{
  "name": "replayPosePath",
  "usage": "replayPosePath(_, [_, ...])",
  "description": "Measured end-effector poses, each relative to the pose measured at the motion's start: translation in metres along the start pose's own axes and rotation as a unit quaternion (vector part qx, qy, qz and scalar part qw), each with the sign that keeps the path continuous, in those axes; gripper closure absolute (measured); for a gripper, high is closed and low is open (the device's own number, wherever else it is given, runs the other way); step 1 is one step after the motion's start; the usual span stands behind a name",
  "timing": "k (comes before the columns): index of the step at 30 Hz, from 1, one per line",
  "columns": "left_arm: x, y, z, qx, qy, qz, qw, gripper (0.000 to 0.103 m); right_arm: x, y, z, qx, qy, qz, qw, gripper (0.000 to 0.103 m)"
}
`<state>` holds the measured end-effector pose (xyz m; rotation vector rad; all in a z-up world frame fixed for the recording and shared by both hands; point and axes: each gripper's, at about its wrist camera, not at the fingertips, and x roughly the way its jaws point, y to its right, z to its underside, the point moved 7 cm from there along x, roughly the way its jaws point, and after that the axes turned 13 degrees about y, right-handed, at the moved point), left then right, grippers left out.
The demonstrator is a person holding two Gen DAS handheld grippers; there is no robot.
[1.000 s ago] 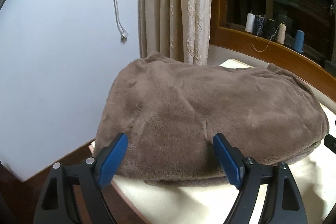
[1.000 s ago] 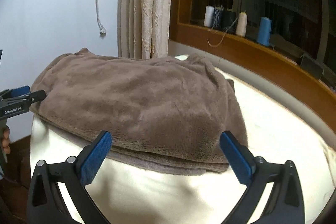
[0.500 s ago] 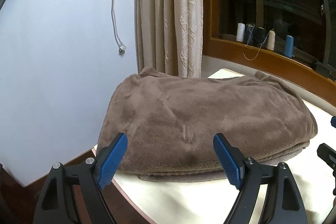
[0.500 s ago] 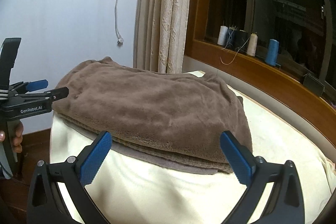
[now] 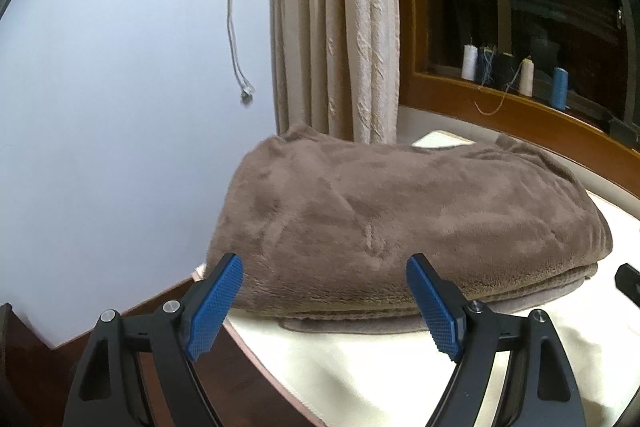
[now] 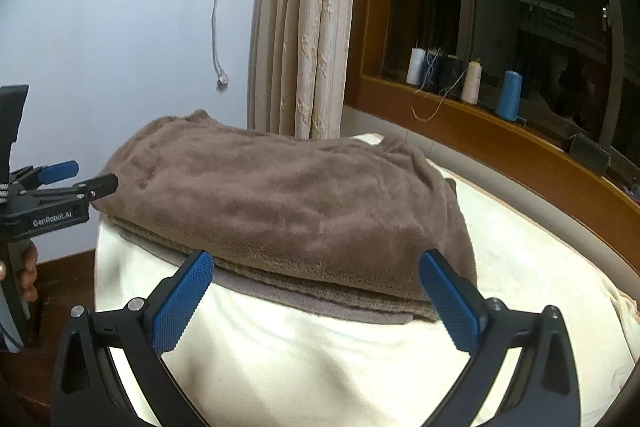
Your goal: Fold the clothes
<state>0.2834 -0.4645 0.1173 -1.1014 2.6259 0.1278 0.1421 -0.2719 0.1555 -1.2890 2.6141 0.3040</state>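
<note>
At the far left of the room a white cable (image 5: pixel 240 75) hangs down the pale wall, doing nothing for the job. Next comes the left gripper (image 5: pixel 324 303), its blue pads spread wide with nothing between them; it sits short of the near edge of the brown fleece garment (image 5: pixel 400 219), not touching it. I take that as a hand kept clear so the stack isn't disturbed.

The garment lies folded on the cream-covered worktop (image 6: pixel 320 355), towards its left and far side, with several layers showing along the near hem. To my eye the lowest layer sticks out a little under the upper ones, so the stack is squared only roughly. Its long axis runs left to right across the worktop, one short end by the wall side and the other towards the window sill; the open hems face the person, and the rounded folded edge seems to lie on the far side, by the curtain (image 6: pixel 308 27).

The right gripper (image 6: pixel 316 303) likewise stands wide apart and empty, just in front of the garment's right-hand corner. Judging by both idle grippers, this fold looks about done.

Beyond, thread spools (image 6: pixel 472 83) line the wooden sill, well apart from the work.
</note>
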Motion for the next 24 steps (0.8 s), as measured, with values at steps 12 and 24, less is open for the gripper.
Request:
replayPosePath(12, [-0.011,0.001,-0.005,0.003,0.016,-0.009,0.9998,0.017,-0.005,-0.007,-0.003,-0.006,0.008,0.006,1.000,0.000])
replayPosePath(24, [-0.005,0.001,0.005,0.002,0.011,-0.008,0.9999,0.017,0.004,-0.003,0.010,0.000,-0.011,0.010,1.000,0.000])
